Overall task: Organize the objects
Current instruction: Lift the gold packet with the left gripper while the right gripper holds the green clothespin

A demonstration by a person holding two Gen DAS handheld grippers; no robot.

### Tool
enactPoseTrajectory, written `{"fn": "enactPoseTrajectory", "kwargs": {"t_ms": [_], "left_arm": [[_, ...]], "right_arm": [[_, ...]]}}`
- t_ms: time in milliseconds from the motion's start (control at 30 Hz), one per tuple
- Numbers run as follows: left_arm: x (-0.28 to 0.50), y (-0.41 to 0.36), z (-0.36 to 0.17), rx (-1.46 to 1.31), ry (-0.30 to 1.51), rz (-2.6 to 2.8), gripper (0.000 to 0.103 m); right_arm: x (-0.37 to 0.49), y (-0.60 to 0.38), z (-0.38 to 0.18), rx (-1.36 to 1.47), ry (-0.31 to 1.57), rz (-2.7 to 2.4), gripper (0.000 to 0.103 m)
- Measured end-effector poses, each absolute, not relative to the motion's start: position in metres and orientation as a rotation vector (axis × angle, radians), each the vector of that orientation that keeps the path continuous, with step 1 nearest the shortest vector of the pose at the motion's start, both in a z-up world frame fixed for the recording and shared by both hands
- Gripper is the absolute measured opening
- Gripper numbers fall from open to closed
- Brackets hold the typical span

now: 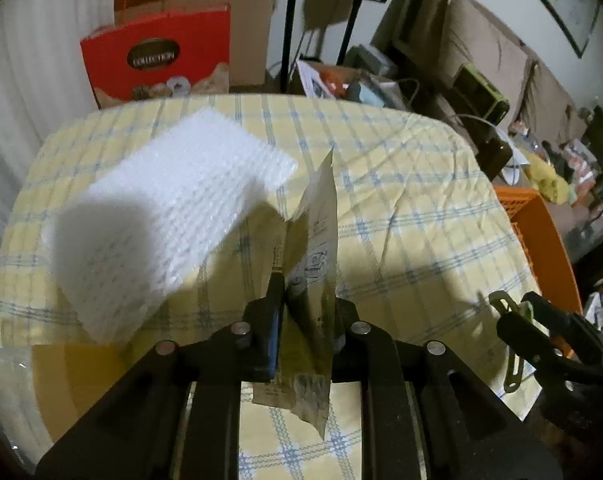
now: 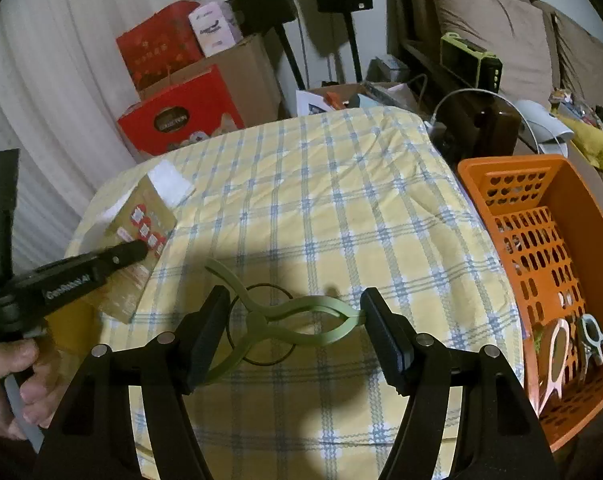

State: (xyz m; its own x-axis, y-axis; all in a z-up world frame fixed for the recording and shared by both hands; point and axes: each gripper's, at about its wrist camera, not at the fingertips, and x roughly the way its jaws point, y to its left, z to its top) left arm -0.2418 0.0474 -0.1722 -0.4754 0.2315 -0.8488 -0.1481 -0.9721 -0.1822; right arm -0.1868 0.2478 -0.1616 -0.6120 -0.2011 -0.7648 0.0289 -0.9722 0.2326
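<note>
The left gripper (image 1: 305, 312) has a flat kraft-paper pouch (image 1: 315, 248) standing edge-on between its fingers, the jaws nearly together with the pouch filling the gap; I can't tell whether the pads are really pinching it or only flanking it. If the hold is that slack, the pouch could slide out and drop flat on the bench (image 1: 401, 208) with its yellow checked cloth, or tip onto the sheet of white bubble wrap (image 1: 173, 216) lying just beside it.

The right gripper (image 2: 295, 320) stands wide, its fingers on either side of a pale green plastic clip (image 2: 289, 316) that lies on the cloth over a thin dark ring (image 2: 261, 324). The right-hand pad looks to be touching the clip's tip, the left one stands a little clear, so nothing is gripped. My worry here is the clip's curved, springy arms: squeezed off-centre it may twist or skid out, and the fingers may snag the ring or bunch the cloth.

The orange basket (image 2: 573, 184) at the bench's right edge already holds a few small things; a loosely held clip could fall short of its rim.
</note>
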Motion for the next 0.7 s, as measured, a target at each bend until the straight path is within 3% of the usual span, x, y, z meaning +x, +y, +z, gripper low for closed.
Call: {"fn": "enactPoseTrajectory", "kwargs": {"t_ms": [133, 400, 700], "left_arm": [[-0.242, 0.046, -0.176, -1.484, -0.11, 2.529, 0.006], [-0.218, 0.023, -0.14, -1.344, -0.226, 2.579, 0.006], [-0.155, -0.015, -0.082, -1.226, -0.181, 2.681, 0.006]], "right_arm": [[-0.188, 0.245, -0.164, 1.321, -0.294, -2.688, 0.069], [-0.178, 0.238, -0.148, 1.264, -0.273, -2.717, 0.069], [-0.136, 0.221, -0.102, 1.101, -0.227, -2.737, 0.069]]}}
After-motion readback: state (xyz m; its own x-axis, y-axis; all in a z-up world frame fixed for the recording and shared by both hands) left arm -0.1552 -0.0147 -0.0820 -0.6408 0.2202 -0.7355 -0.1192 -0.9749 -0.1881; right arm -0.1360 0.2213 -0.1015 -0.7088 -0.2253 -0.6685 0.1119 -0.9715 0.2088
